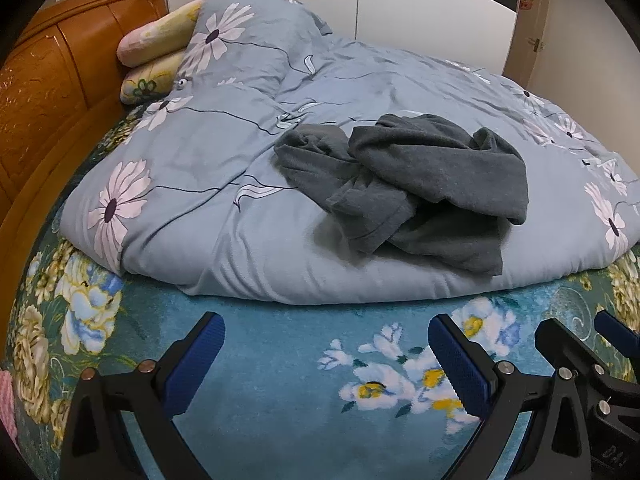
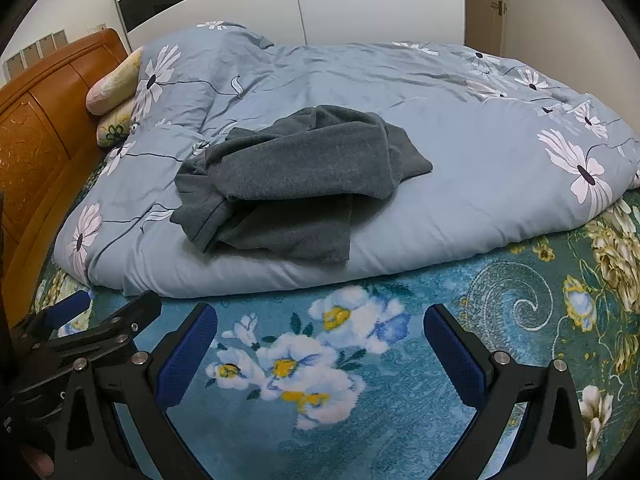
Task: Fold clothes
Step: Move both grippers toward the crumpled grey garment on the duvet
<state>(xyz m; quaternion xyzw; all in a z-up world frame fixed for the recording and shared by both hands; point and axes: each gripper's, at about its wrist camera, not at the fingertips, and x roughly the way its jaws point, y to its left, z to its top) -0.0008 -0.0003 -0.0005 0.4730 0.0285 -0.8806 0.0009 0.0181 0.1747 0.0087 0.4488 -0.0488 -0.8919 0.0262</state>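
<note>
A crumpled dark grey garment (image 1: 404, 188) (image 2: 296, 188) lies in a heap on a light blue flowered duvet (image 1: 224, 184) (image 2: 460, 168). My left gripper (image 1: 326, 340) hovers open over the teal flowered bedsheet (image 1: 280, 392), short of the duvet's near edge, with nothing between its blue pads. My right gripper (image 2: 320, 332) is open too, also over the sheet and short of the duvet. In the left wrist view the right gripper (image 1: 576, 344) shows at the right edge. In the right wrist view the left gripper (image 2: 112, 312) appears at the lower left.
A wooden headboard (image 1: 48, 96) (image 2: 40, 140) rises on the left with two pillows (image 1: 156, 56) (image 2: 114, 96) against it. White wardrobe doors (image 1: 400, 4) stand behind the bed. A door (image 1: 534, 28) is at the far right. Something pink (image 1: 6, 404) peeks in at the lower left.
</note>
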